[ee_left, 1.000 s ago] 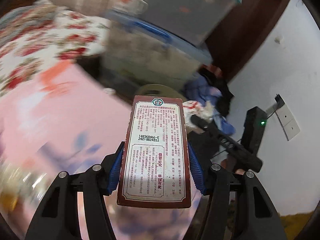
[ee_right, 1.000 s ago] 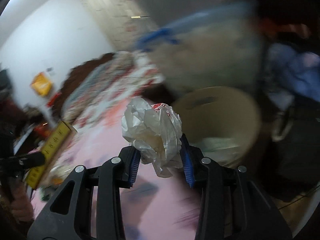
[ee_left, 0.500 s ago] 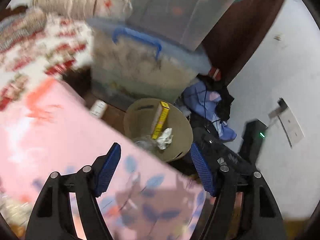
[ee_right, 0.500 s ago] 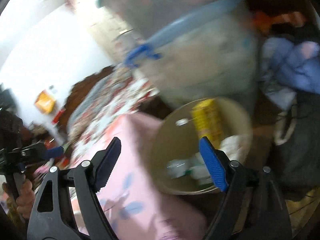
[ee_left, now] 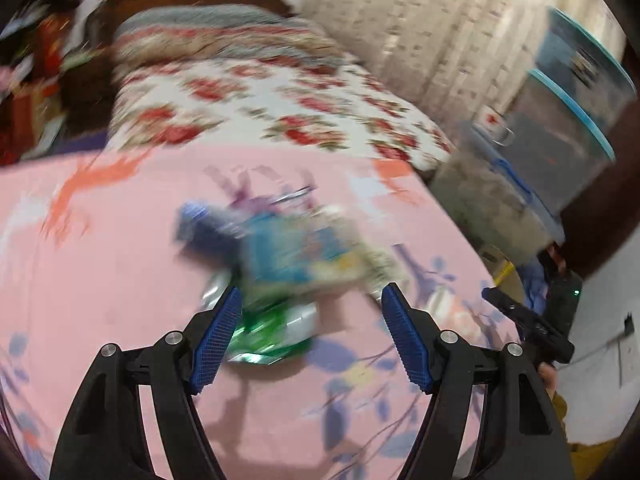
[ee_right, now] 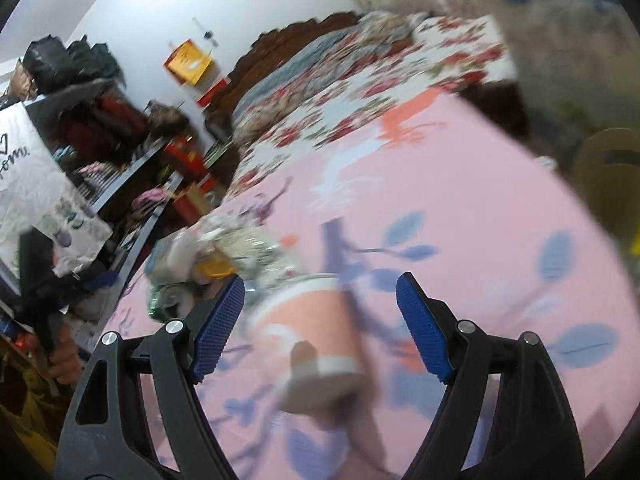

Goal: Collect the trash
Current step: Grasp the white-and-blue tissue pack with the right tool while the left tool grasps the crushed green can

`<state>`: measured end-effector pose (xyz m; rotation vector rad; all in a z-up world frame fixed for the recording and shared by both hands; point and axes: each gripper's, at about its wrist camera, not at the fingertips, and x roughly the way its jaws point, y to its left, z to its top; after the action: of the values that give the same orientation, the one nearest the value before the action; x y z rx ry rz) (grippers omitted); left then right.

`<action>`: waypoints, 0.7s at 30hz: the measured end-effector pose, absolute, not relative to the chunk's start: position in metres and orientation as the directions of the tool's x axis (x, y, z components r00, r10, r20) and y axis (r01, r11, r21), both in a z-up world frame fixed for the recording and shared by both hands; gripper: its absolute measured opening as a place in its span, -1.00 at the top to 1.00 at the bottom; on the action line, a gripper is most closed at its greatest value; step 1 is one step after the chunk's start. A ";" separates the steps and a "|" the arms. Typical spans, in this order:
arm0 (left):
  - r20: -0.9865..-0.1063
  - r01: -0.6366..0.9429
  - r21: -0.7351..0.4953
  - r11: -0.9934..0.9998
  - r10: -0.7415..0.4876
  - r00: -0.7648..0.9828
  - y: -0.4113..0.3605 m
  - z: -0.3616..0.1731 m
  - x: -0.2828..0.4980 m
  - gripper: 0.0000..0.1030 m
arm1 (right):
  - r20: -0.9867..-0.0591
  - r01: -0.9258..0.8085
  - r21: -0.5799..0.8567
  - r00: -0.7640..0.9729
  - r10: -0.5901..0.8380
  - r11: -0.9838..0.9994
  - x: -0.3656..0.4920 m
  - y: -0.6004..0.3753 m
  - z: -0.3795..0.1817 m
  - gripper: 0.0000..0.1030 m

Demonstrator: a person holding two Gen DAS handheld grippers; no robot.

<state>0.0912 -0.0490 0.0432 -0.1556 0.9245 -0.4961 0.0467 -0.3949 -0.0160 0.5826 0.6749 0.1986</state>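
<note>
Right wrist view — too blurred to read any label. My right gripper [ee_right: 320,328] hangs spread wide and empty over an orange paper cup [ee_right: 312,336] lying on the pink cloth [ee_right: 480,208]. My left gripper [ee_left: 311,338] — released too — is above the trash pile [ee_left: 288,256], its green wrapper [ee_left: 272,332] nearest.

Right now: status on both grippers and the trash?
Left gripper open, over green wrapper in trash pile. Right gripper open, orange cup lying between its fingers. Nothing blocking; frames blurred.
</note>
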 end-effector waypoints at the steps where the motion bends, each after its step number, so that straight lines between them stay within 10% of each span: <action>1: -0.731 0.323 -0.339 0.884 -0.464 0.501 -0.040 0.037 0.092 -0.33 | -0.531 -0.010 0.565 0.761 0.372 0.825 0.054 -0.382 -0.012 -0.52; 12: -0.708 0.309 -0.384 0.870 -0.492 0.506 -0.001 0.010 0.099 -0.35 | -0.546 -0.179 0.562 0.653 0.524 0.808 0.142 -0.268 0.014 -0.51; 21: -0.705 0.280 -0.471 0.837 -0.547 0.450 0.023 -0.010 0.099 -0.35 | -0.615 -0.248 0.539 0.536 0.578 0.805 0.234 -0.209 0.015 -0.07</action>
<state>0.0992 0.0228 -0.0101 -0.3058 0.9785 -0.5210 0.2342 -0.2090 0.0150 0.4164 0.8757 0.5085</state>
